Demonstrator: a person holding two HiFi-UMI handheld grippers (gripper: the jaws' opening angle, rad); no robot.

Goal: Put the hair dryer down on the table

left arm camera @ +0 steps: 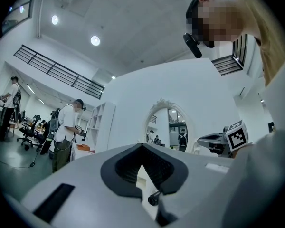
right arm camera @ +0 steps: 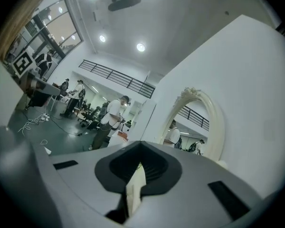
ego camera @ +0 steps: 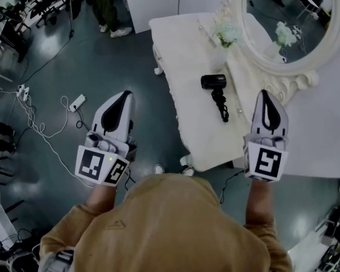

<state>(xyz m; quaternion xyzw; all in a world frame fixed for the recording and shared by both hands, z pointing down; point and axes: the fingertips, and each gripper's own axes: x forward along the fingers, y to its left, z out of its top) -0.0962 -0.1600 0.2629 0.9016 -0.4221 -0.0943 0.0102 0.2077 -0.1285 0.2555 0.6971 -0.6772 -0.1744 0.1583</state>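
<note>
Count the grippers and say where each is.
2: left gripper over the floor, left of the table; right gripper over the table's right edge, by the mirror.

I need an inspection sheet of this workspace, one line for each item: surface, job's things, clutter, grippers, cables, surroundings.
Surface: white table.
Job's things: black hair dryer lies on the table, held by no gripper.
Clutter: vase of white flowers beside the oval mirror.
Grippers: left gripper and right gripper shut, empty.
Cables: coiled cord on the table; white cables, power strip on the floor.
Surroundings: a person stands beyond the table.
</note>
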